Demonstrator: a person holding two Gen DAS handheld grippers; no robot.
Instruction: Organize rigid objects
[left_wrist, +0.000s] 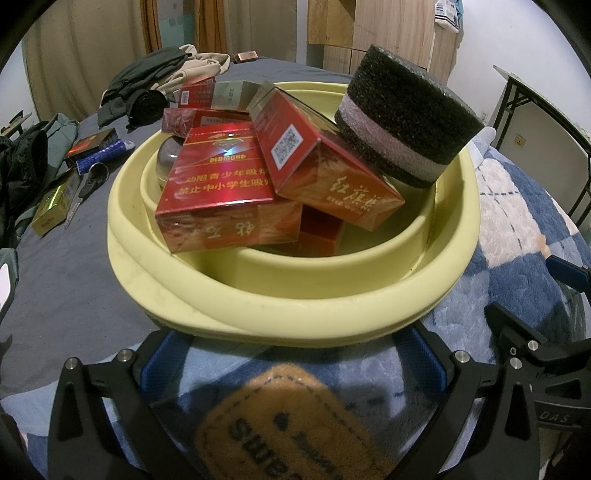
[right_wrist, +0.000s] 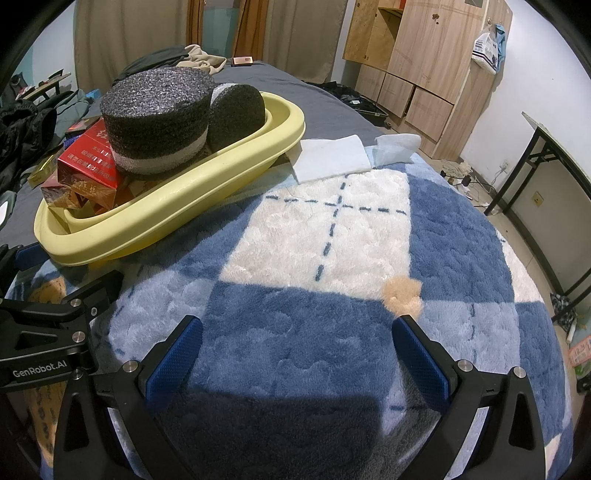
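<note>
Loose items lie on the grey bedsheet (left_wrist: 55, 280) far left: a gold box (left_wrist: 50, 212), scissors (left_wrist: 86, 188), a dark box (left_wrist: 92, 146). They look rigid and light, so easy pinches across the narrow sides.

The yellow basin (left_wrist: 258, 295) sits at the blanket's edge, piled with red cigarette boxes (left_wrist: 218, 184). Their film-wrapped card looks slick and crushable, best gripped on the short edges. A foam cylinder (left_wrist: 406, 118) leans on the rim, light and squashy, and may tip off.

The left gripper (left_wrist: 291, 369) is spread wide and empty, its fingers just short of the basin's near rim. The rim seems a stiff, smooth hold, though whether the fingers touch it is unclear.

The right gripper (right_wrist: 297, 354) hovers over the plaid blanket (right_wrist: 461, 240), fingers wide apart, holding nothing, basin off to its left.
</note>
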